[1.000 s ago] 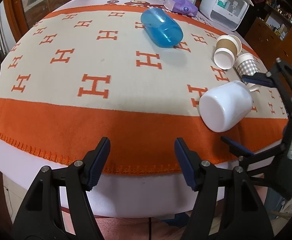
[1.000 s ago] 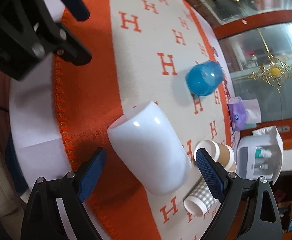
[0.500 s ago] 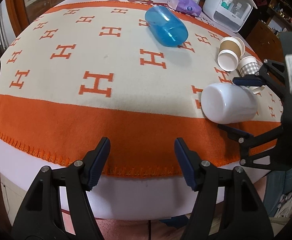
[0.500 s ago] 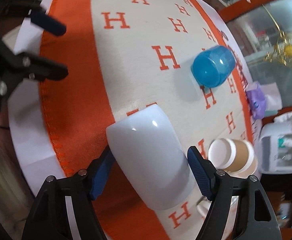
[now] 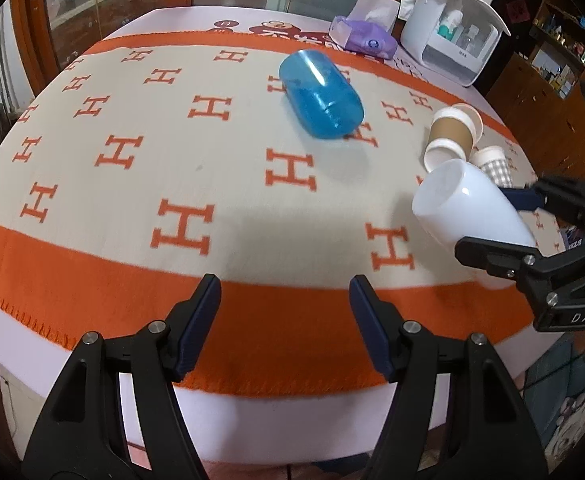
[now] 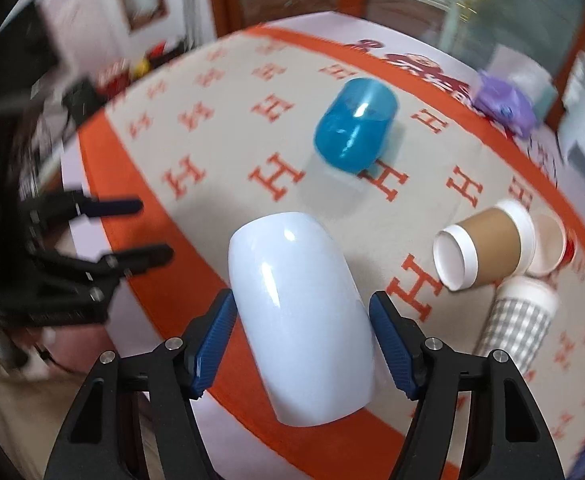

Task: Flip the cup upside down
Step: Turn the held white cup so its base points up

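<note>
One white cup (image 6: pixel 300 316). One translucent blue cup (image 5: pixel 320 98). Three paper cups: one brown-sleeved (image 6: pixel 488 246), one grey-checked (image 6: pixel 516 326), and one white (image 6: pixel 548 244) partly hidden behind the brown one. One purple tissue pack (image 5: pixel 366 36). One white storage box (image 5: pixel 450 26) with small bottles inside. One orange-and-cream blanket (image 5: pixel 132 184) covering one bench (image 5: pixel 284 424). Two hand-held grippers: left (image 5: pixel 284 320) and right (image 6: pixel 302 340).
</note>
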Demonstrator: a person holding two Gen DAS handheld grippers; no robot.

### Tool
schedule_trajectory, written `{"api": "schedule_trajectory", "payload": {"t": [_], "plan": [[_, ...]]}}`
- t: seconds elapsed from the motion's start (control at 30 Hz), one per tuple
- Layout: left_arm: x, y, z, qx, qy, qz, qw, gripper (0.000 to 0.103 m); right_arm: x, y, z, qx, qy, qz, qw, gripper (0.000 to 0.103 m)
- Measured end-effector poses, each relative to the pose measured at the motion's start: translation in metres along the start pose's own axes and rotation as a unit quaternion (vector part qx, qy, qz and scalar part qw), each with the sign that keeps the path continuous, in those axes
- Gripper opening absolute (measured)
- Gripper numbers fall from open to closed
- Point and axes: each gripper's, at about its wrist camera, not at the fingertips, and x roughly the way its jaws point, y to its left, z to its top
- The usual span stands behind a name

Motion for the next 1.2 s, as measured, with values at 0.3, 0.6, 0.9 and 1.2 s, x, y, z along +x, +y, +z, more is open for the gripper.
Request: {"api": "schedule_trajectory", "payload": {"t": [0.3, 0.6, 0.9, 1.2], "plan": [[0.013, -0.011, 0.019, -0.024, -0.013, 0.005, 0.9996, 0.064, -0.001, -0.071, -0.027, 0.233, -0.13, 0.085, 0.96, 0.068], [0.026, -0.019, 0.022, -0.031, -0.02, 0.008, 0.9993, 0.064, 0.017, -0.087, -0.051, 0.312, -0.223, 0.101, 0.918, 0.067], [0.029, -0.021, 0.016, -0.023, -0.025, 0.015, 0.9993, 0.064, 0.038, -0.081, -0.068, 0.313, -0.215, 0.09, 0.921, 0.065], [0.029, -0.028, 0.008, -0.011, -0.019, 0.01, 0.9997, 0.064, 0.031, -0.065, -0.09, 0.289, -0.191, 0.067, 0.936, 0.062]]}}
